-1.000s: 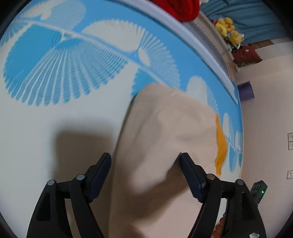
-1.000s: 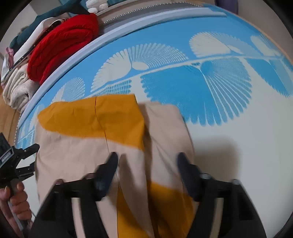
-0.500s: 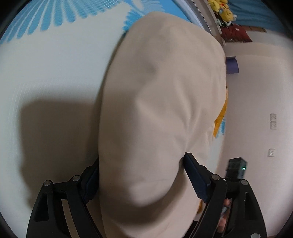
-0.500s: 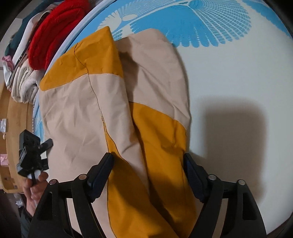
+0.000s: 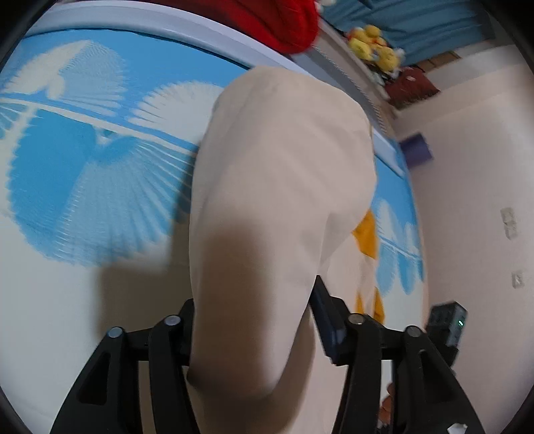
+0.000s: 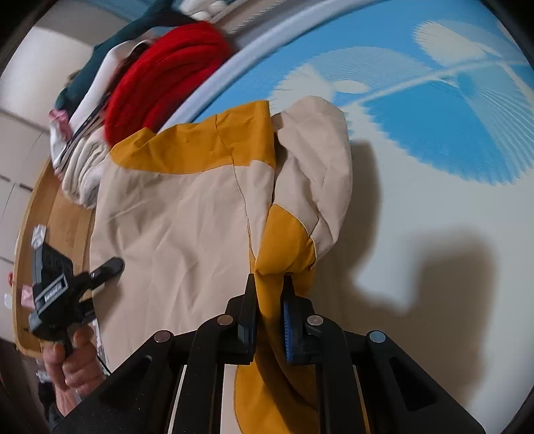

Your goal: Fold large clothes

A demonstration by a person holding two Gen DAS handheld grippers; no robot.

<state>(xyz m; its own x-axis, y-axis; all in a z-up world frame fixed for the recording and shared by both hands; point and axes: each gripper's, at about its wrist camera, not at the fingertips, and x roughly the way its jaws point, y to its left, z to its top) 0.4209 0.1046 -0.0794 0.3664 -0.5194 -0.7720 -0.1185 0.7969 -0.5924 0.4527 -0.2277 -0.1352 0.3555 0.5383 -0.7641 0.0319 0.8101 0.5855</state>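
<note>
Left hand-held gripper [image 5: 253,320], left wrist view: fingers spread wide w/ a bulge of beige cloth of the garment [image 5: 277,200] filling the gap between them; can't tell if the pads actually pinch it. Cloth rises up in front of the lens, over the blue-and-white mat [image 5: 83,173]. Bit of mustard panel shows at the cloth's right edge. Red knit [image 5: 283,23] sits beyond the mat's far border; yellow plush toys [image 5: 373,50] further back, blurred.

Right wrist view: right hand-held gripper [image 6: 268,313] closed narrow on a mustard fold of the garment [image 6: 173,213], lifted off the mat [image 6: 434,207]. Rest of garment lies spread flat to the left, beige w/ mustard band at the far end. Left hand-held gripper [image 6: 110,267] sits at the garment's left edge, in the person's hand [image 6: 73,360]. Red knit [image 6: 167,76] on a clothes pile [image 6: 83,167] at upper left.
</note>
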